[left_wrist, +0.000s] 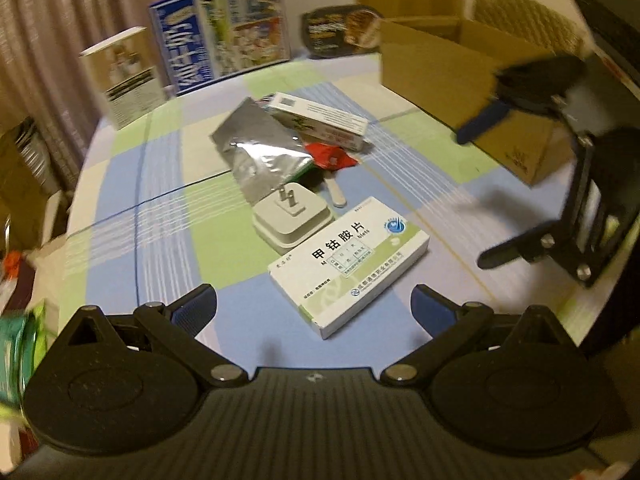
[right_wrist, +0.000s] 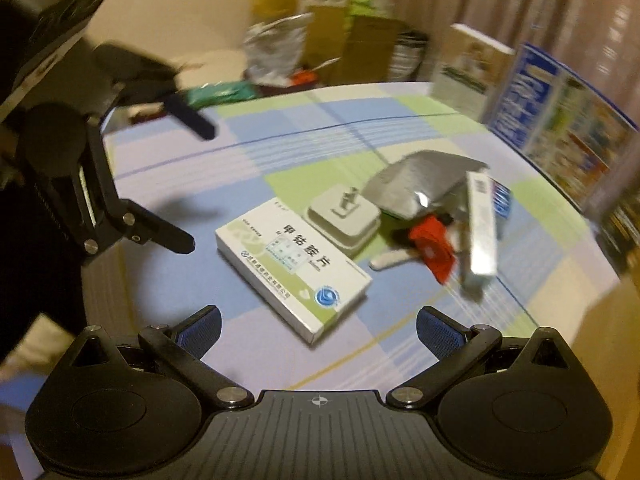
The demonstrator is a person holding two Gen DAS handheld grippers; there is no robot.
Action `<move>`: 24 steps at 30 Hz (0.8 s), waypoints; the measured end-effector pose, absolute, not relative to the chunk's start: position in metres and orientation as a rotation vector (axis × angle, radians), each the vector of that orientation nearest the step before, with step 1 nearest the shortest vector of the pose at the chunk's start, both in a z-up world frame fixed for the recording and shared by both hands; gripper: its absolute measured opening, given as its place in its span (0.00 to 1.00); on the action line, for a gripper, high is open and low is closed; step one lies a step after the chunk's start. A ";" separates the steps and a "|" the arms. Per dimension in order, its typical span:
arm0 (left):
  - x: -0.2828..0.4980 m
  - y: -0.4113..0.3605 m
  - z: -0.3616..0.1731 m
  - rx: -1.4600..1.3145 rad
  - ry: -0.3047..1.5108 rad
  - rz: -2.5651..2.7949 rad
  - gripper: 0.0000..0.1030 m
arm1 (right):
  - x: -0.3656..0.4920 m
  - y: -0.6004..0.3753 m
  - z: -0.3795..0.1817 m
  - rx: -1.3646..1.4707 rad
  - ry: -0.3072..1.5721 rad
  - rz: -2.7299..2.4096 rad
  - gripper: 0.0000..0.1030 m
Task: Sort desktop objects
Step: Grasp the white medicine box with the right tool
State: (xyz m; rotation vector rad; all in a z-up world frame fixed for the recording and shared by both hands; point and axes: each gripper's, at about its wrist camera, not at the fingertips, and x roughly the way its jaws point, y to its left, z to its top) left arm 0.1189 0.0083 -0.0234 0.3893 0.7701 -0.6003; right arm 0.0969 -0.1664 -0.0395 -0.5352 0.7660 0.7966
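Observation:
A white and green medicine box (left_wrist: 349, 267) lies on the checked tablecloth just ahead of my open, empty left gripper (left_wrist: 314, 308). Behind it sit a white plug adapter (left_wrist: 292, 216), a silver foil pouch (left_wrist: 260, 152), a red packet (left_wrist: 330, 155), a white stick (left_wrist: 335, 190) and a long white box (left_wrist: 320, 120). My right gripper (left_wrist: 476, 196) hovers open at the right, in front of the cardboard box (left_wrist: 444, 76). In the right wrist view the medicine box (right_wrist: 292, 270) lies ahead of the open right gripper (right_wrist: 318, 330), and the left gripper (right_wrist: 196, 184) is at the left.
Upright at the table's back stand a blue printed box (left_wrist: 224, 32), a white box (left_wrist: 124, 76) and a dark food package (left_wrist: 340, 30). A green packet (left_wrist: 20, 344) lies at the left edge. Bags and cartons (right_wrist: 332, 48) crowd the room beyond the table.

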 end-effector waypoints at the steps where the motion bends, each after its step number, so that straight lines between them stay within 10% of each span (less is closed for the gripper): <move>1: 0.123 0.009 -0.025 0.411 0.770 -0.624 0.99 | 0.102 -0.163 -0.042 -0.561 0.770 0.816 0.98; 13: 0.170 0.014 -0.036 0.659 0.747 -0.866 0.99 | 0.146 -0.115 -0.079 -0.875 0.830 1.075 0.98; 24: 0.198 0.013 -0.042 0.761 0.765 -1.004 0.99 | 0.180 -0.090 -0.098 -0.967 0.924 1.192 0.74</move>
